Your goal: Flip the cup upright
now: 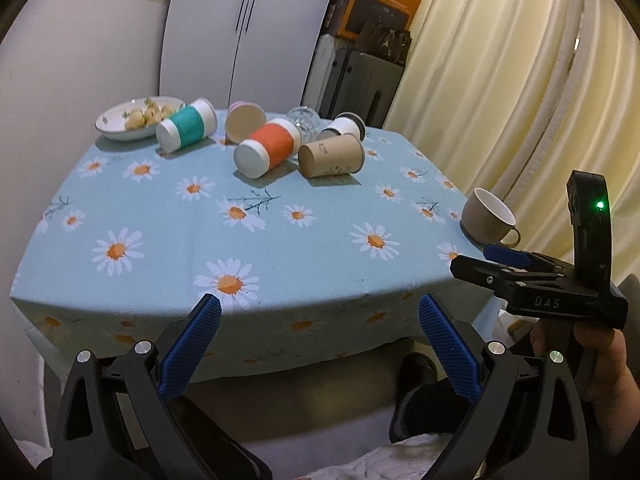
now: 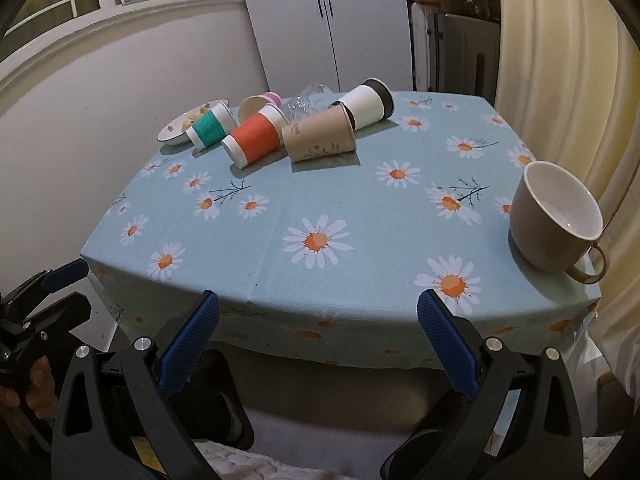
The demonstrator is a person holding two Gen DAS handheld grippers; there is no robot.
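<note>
Left gripper (image 1: pixel 319 312): hovering off the table's near edge, jaws spread wide, holding nothing; seemingly waiting short of the work.

Right gripper (image 2: pixel 318 310): likewise hanging before the near edge, jaws spread and empty, aimed across the cloth, so either tool could be starting an approach.

Table (image 2: pixel 256 240): wearing a blue daisy cloth; its near half is lying bare.

Mug (image 2: pixel 556 216): sitting upright at the near right corner, handle pointing right; probably needing no flip.

Brown cup (image 2: pixel 320 138): lying on its side at mid-far, mouth pointing far right, base toward the viewer; likely the easiest task piece, being nearest.

Orange cup (image 2: pixel 256 140): lying on its side just left of the brown cup, touching it.

Teal cup (image 2: pixel 210 128): lying tipped further left, beside the bowl (image 2: pixel 172 132) holding food.

White cup (image 2: pixel 368 104): lying behind the brown cup, dark end facing right.

Pink cup (image 2: pixel 256 105) and glass (image 2: pixel 304 102): sitting farthest back, partly hidden.
</note>
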